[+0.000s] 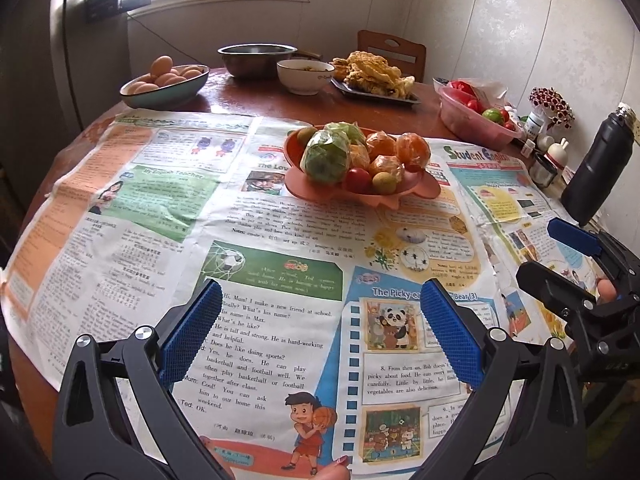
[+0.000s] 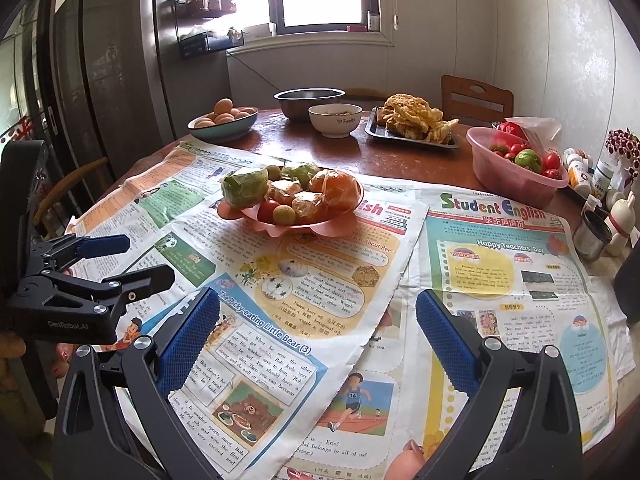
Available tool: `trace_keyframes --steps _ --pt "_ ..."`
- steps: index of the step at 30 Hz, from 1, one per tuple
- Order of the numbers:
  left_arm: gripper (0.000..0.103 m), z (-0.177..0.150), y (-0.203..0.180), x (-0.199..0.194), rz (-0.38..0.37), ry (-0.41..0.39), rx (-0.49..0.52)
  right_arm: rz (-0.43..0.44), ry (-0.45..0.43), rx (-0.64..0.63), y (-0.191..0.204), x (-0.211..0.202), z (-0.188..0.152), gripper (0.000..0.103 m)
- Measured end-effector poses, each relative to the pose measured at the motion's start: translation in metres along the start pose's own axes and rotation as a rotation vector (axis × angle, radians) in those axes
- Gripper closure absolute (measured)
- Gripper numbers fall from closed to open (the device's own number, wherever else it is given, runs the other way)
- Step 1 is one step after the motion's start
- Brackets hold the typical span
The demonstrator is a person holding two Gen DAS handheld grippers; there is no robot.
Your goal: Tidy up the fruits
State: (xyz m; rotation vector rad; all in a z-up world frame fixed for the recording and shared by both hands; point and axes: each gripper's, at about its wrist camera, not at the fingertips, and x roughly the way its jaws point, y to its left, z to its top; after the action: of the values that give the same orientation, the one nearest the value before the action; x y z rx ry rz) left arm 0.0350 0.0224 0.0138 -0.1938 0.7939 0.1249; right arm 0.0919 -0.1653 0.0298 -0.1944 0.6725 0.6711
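Both tools released, holding nothing: left tool [image 1: 320, 332] and right tool [image 2: 318, 332] hover over the newspaper [image 1: 256, 328] at the near edge of the surface. Fruit plate [image 2: 280, 222] sits mid-surface, piled with wrapped oranges [image 2: 340, 190]. Approach from above, pick top fruit first, grip lightly so the pile doesn't roll

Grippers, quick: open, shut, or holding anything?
Left gripper: open, empty.
Right gripper: open, empty.
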Motion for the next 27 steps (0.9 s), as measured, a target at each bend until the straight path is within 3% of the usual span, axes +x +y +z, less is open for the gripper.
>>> trace_keyframes --steps 27 --pt "0.010 -0.0012 0.0024 -0.0012 0.003 -0.002 -0.015 -0.004 0.010 0.004 -0.0006 0.0018 -0.0029 0.005"
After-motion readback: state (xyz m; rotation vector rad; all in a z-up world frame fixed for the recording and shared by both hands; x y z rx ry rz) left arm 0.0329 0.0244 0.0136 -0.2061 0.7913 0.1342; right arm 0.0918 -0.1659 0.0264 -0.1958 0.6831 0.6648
